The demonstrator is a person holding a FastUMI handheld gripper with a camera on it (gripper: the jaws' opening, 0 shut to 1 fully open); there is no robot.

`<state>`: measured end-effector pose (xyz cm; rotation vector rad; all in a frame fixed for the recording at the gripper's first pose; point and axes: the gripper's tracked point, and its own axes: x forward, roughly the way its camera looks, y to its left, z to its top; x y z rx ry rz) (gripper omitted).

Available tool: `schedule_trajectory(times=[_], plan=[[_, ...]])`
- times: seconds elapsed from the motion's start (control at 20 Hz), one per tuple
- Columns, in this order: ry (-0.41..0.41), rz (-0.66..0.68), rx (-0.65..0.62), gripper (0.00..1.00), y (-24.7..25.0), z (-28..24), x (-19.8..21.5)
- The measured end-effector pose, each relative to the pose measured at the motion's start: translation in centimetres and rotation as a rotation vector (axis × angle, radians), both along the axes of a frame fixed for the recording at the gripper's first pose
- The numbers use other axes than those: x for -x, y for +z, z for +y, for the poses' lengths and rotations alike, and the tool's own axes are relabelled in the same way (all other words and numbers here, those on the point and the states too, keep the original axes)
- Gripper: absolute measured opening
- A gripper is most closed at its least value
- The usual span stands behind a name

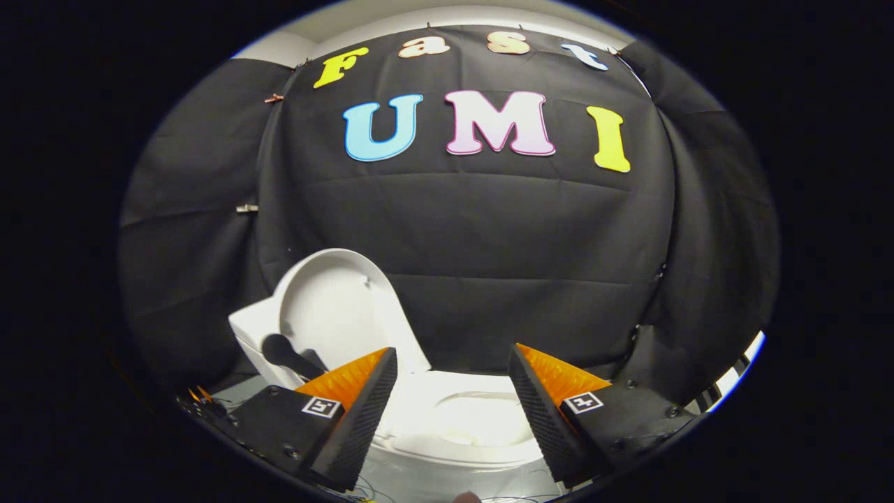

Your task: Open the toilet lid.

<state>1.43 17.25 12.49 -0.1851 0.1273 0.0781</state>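
The lid stands raised at eleven o'clock beyond the gripper, whose fingers gape, holding nothing. A careless nudge could tip it down onto the seat.

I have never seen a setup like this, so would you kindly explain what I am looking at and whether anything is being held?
This picture comes from a fisheye camera riding on a handheld two-finger tool, looking forward along its fingers. A person carries it; there is no robot arm. The fingers stand apart and open, holding nothing. Between and beyond them is a white ceramic toilet bowl. Its glossy white plastic lid is already raised, leaning back beyond the left finger. Behind hangs the booth's black cloth wall.
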Motion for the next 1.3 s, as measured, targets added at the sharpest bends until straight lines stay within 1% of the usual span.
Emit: schedule_trajectory(times=[0.1, 0.2, 0.45, 0.9, 1.05, 1.3], plan=[[-0.027, -0.001, 0.009, 1.0, -0.9, -2.6, -0.5], [-0.051, -0.008, -0.009, 1.0, -1.6, -4.7, -0.8], [-0.113, -0.062, 0.0, 1.0, -1.5, -9.0, -1.7], [-0.13, -0.075, -0.011, 1.0, -2.5, -11.5, -1.8], [-0.14, -0.116, -0.019, 1.0, -1.6, -11.9, -1.5], [-0.145, -0.119, -0.026, 1.0, -1.6, -12.1, -1.6]])
